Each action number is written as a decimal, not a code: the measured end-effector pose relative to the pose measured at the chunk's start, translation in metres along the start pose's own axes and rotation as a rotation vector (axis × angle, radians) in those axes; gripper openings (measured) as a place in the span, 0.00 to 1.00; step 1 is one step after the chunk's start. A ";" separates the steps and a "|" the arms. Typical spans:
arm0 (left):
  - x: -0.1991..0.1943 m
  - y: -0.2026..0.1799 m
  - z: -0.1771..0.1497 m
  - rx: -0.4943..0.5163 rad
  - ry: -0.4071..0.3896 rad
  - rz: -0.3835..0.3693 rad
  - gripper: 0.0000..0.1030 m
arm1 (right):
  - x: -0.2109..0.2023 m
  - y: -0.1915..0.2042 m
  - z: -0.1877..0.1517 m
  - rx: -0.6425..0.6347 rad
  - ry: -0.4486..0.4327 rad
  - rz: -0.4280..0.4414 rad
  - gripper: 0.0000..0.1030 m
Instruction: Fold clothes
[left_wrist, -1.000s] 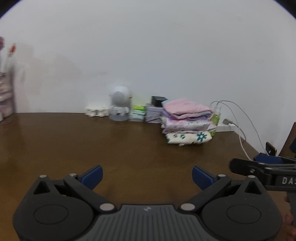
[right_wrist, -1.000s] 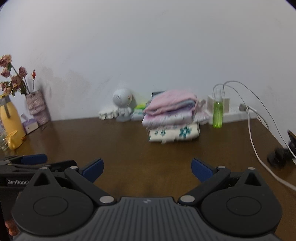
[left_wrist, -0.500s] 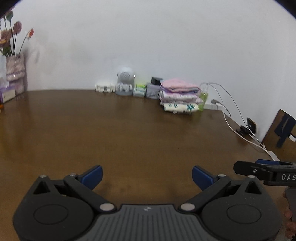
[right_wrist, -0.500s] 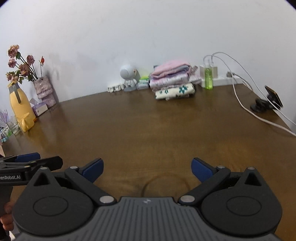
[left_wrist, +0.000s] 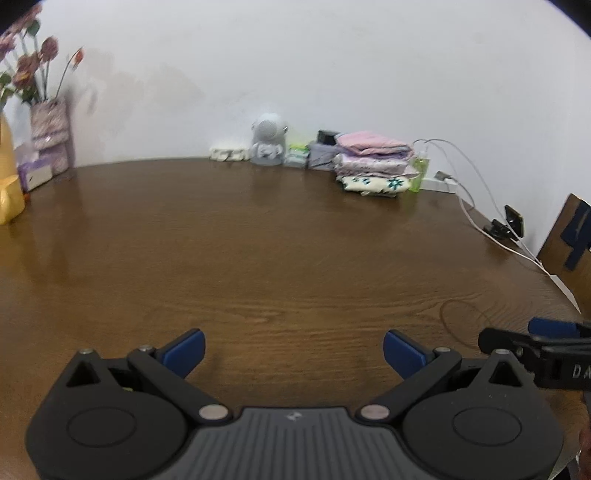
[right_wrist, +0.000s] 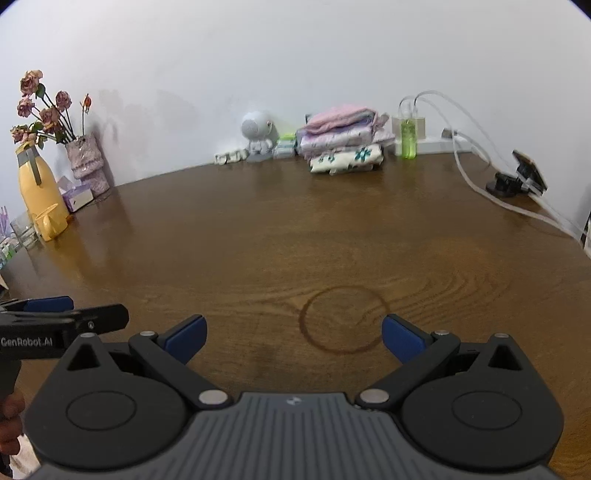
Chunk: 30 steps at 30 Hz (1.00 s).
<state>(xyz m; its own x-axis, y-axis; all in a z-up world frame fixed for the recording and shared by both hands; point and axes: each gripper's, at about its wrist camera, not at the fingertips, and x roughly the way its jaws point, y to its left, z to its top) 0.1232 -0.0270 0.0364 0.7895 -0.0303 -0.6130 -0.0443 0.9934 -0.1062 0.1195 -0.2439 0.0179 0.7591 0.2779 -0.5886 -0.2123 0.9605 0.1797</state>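
Both grippers — left, right — empty, jaws spread. Folded clothes stacked far right; careless reaching could topple the stack.

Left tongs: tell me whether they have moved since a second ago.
Yes. The left tongs have pulled back from the wall: the folded clothes stack looks smaller and farther, with more table showing.

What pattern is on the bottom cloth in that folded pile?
Cream bottom cloth with teal flowers, clearest in the right wrist view.
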 end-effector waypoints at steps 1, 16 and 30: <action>0.000 0.001 -0.001 -0.004 0.002 0.004 1.00 | 0.002 0.001 -0.002 0.002 0.007 0.002 1.00; -0.002 -0.001 -0.008 0.029 0.000 0.029 1.00 | 0.005 0.007 -0.008 -0.011 0.018 0.008 1.00; -0.006 -0.001 -0.009 0.034 -0.005 0.028 1.00 | 0.006 0.007 -0.010 -0.016 0.025 0.016 1.00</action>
<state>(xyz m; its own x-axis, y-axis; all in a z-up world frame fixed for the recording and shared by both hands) 0.1131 -0.0290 0.0325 0.7912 -0.0016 -0.6115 -0.0458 0.9970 -0.0619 0.1166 -0.2354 0.0071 0.7402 0.2929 -0.6053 -0.2340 0.9561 0.1765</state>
